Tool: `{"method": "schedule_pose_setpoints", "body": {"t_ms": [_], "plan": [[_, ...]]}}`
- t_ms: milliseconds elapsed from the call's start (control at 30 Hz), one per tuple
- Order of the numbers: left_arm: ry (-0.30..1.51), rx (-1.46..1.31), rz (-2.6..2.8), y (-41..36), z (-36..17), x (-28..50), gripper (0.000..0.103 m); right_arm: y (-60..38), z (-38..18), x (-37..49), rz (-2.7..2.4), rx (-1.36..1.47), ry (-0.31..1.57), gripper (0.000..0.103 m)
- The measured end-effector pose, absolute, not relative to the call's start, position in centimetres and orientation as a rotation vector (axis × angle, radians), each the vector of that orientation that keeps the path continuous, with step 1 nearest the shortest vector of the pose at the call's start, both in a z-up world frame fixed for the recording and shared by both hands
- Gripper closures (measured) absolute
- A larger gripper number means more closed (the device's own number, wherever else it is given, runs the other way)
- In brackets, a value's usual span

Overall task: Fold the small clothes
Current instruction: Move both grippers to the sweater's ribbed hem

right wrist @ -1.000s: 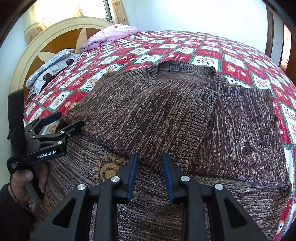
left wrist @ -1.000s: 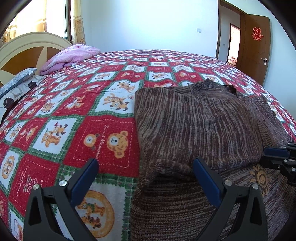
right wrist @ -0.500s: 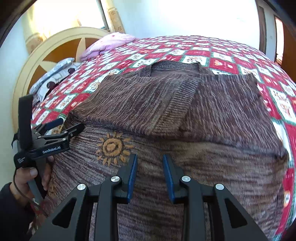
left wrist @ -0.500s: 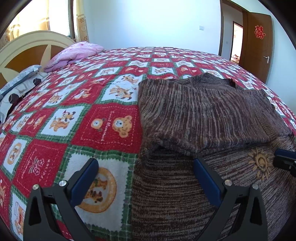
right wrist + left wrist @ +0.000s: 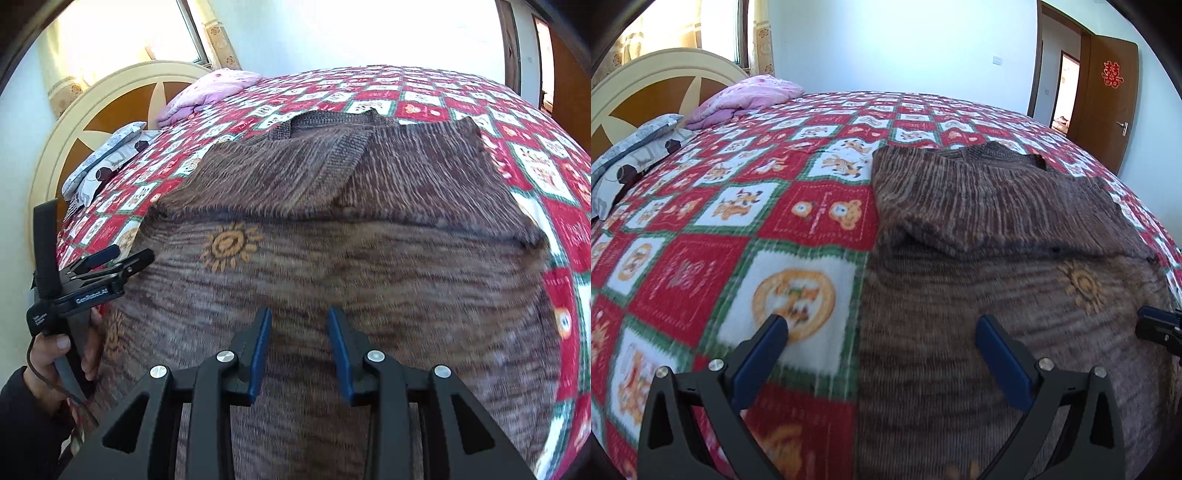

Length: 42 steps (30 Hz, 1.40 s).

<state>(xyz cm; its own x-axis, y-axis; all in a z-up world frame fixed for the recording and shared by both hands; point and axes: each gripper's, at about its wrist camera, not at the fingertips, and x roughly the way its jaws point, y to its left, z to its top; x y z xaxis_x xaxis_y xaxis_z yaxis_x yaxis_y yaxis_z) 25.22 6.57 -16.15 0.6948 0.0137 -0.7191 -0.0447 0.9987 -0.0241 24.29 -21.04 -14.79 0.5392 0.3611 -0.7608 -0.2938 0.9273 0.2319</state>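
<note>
A brown striped knit sweater (image 5: 979, 221) with orange sun motifs lies flat on the bed, both sleeves folded across its chest; it also shows in the right wrist view (image 5: 351, 240). My left gripper (image 5: 882, 332) is wide open and empty above the sweater's lower left edge. My right gripper (image 5: 300, 334) is partly open and empty above the sweater's lower middle. The left gripper also shows at the left of the right wrist view (image 5: 122, 258), held in a hand.
The bed is covered by a red, white and green cartoon quilt (image 5: 738, 206). A pink folded blanket (image 5: 750, 96) and a grey pillow (image 5: 631, 147) lie by the headboard (image 5: 646, 85). A brown door (image 5: 1108, 99) stands open at the far right.
Both grippers have drawn back toward the sweater's bottom hem, so more of the lower sweater shows. The sweater itself has not moved.
</note>
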Motion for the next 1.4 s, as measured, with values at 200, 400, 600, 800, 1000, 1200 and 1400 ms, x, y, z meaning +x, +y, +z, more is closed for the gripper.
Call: {"method": "schedule_pose_setpoints", "body": {"t_ms": [200, 400, 600, 800, 1000, 1200, 1400], "plan": [[0.755, 0.015, 0.003, 5.8, -14.1, 22.0, 0.000, -21.8, -14.5, 22.4, 0.371, 0.085, 0.930, 0.060], [0.743, 0.062, -0.019, 4.6, -13.2, 18.9, 0.000, -21.6, -13.6, 20.6, 0.368, 0.103, 1.002, 0.060], [0.750, 0.113, -0.028, 4.4, -13.0, 15.2, 0.000, -22.7, -12.6, 16.9, 0.392, 0.082, 1.021, 0.059], [0.805, 0.098, -0.029, 5.2, -13.6, 11.5, 0.000, -24.4, -12.4, 13.3, 0.351, 0.006, 1.038, 0.059], [0.877, 0.063, -0.044, 6.3, -15.0, 9.7, 0.004, -27.1, -13.8, 10.9, 0.311, 0.028, 1.063, 0.058], [0.941, -0.017, -0.086, 6.3, -15.6, 8.5, 0.020, -28.7, -14.8, 9.6, 0.272, 0.039, 1.095, 0.058], [1.048, -0.103, -0.133, 6.1, -17.1, 6.9, 0.039, -29.0, -14.7, 7.8, 0.263, -0.014, 1.093, 0.058]]}}
